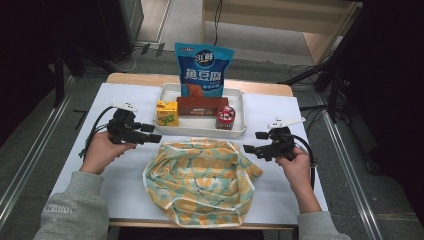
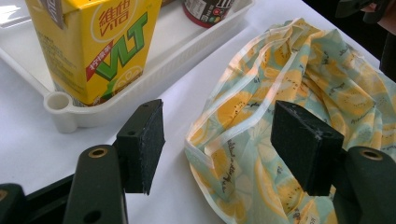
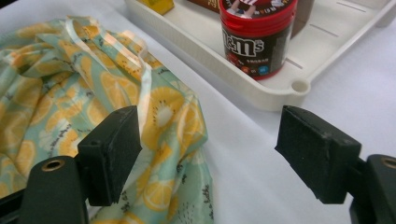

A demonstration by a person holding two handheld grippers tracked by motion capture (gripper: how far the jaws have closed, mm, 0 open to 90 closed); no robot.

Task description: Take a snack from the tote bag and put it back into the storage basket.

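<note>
Fingers (image 2: 144, 144) of the left gripper (image 1: 148, 133) stand wide apart and hold nothing, beside the left edge of the crumpled lemon-print fabric bag (image 1: 200, 182), whose hem lies on the table between and below them. Right gripper (image 1: 255, 142) fingers (image 3: 112, 151) also gape wide and empty, just off the bag's right edge. That bag lies at the table's (image 1: 125, 170) near edge, in front of the white plastic tray (image 1: 240, 131).

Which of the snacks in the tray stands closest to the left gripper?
The yellow drink carton, at the tray's left end. The brown box, red-lidded jar and blue pouch all sit farther right.
</note>
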